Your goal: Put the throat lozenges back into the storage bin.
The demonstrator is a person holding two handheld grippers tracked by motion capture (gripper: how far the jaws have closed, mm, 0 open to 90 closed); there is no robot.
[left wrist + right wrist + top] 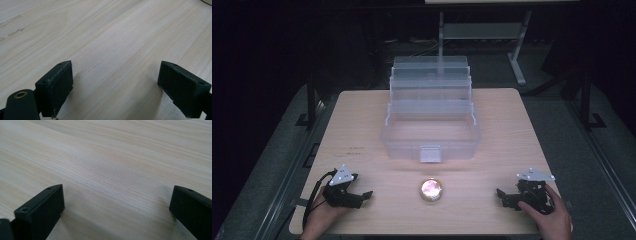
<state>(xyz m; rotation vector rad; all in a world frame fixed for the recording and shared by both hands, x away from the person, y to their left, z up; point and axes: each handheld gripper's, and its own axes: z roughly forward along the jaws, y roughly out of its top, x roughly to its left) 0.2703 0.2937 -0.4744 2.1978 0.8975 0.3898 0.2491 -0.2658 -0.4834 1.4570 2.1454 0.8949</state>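
The left gripper (362, 196) rests on the table (492, 210) at the near left, held in a hand (319, 220), its jaws spread wide with nothing but bare wood between them. In the left gripper view its fingers (56, 86) stand far apart over the pale grain. The right gripper (503, 196) rests at the near right, held in the other hand (549, 212); its jaws are also spread, released and holding nothing, and its fingers (41, 211) frame bare tabletop in the right gripper view. Both grippers point inward, toward each other.

Between them, roughly midway and well apart from each, lies a small round tin (431, 189) with a gold rim and a shiny pinkish top, flat on the wood.

Beyond the tin, farther from both grippers, stands a clear plastic box (430, 137), opened up so that its tiers step back and upward. Its front latch faces the tin.

Past the table's far edge the room is dark; a pale stand (517, 55) shows dimly there.
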